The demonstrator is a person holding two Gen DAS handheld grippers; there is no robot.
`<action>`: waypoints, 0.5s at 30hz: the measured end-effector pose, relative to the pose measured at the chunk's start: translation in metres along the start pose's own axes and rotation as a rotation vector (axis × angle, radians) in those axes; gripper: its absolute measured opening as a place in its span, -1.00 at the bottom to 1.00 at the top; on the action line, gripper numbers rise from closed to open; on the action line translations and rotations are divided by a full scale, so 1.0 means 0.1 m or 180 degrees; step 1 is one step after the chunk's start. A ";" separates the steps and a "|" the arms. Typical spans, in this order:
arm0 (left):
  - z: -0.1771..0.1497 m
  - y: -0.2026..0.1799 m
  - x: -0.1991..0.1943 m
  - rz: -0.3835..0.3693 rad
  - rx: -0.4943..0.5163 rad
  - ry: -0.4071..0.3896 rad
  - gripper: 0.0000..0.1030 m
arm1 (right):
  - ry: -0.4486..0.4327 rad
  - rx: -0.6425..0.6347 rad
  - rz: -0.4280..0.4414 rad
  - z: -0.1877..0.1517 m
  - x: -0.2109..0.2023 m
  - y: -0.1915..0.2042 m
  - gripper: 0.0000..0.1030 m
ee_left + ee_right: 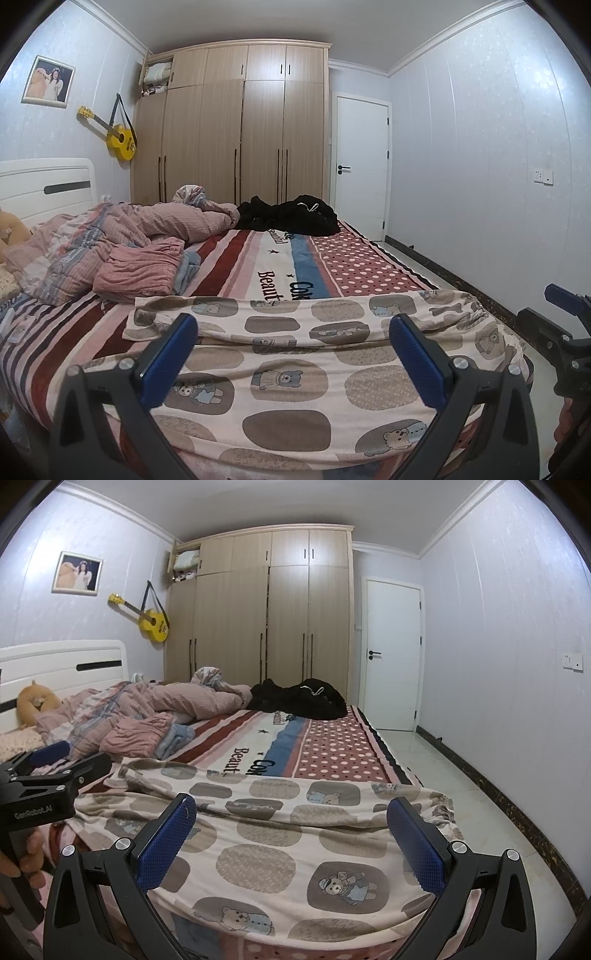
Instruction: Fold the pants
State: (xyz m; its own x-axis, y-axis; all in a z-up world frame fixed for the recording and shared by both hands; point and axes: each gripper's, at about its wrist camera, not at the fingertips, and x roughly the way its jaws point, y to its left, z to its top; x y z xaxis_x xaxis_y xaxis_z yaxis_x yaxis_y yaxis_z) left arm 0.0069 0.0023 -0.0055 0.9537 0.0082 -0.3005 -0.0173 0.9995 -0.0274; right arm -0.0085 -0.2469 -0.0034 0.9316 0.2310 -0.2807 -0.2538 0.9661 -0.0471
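Bedroom, pale walls, white tiled floor; bed with striped and polka-dotted red, pink and blue cover (354,266) occupying most of both views. Pants: cream fabric printed with grey-brown ovals and small bears (295,373), spread flat across the near end of the bed, one side reaching the bed's right edge, far edge slightly rumpled; also seen in the right wrist view (295,834). Left gripper (295,354): black frame, blue textured pads, jaws spread wide, hovering over the pants, nothing between the fingers. Right gripper (295,834): same build, jaws equally wide, empty, above the pants nearer the bed's right edge; whether either touches the cloth cannot be told. Person's hand (29,856) visible on the left gripper's handle in the right wrist view. Crumpled pink striped duvet (140,229), heaped at the left toward the white headboard (44,192). Black garment pile (291,216), at the far end of the bed. Tan plush toy (35,701), beside the headboard. Tall light-wood wardrobe (240,122) along the far wall, one upper compartment open. Yellow guitar (120,140) hung on the left wall, below a framed photograph (48,82). White door (360,166), closed, right of the wardrobe.
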 end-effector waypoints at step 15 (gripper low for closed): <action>0.01 0.02 0.00 -0.0015 -0.0039 -0.0028 0.99 | 0.0004 0.0000 -0.0011 0.00 0.00 0.00 0.99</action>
State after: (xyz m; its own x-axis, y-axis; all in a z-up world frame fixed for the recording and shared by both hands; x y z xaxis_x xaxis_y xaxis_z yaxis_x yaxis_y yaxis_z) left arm 0.0072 0.0045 -0.0050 0.9564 0.0040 -0.2921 -0.0165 0.9990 -0.0404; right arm -0.0081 -0.2468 -0.0035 0.9321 0.2277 -0.2818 -0.2507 0.9669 -0.0480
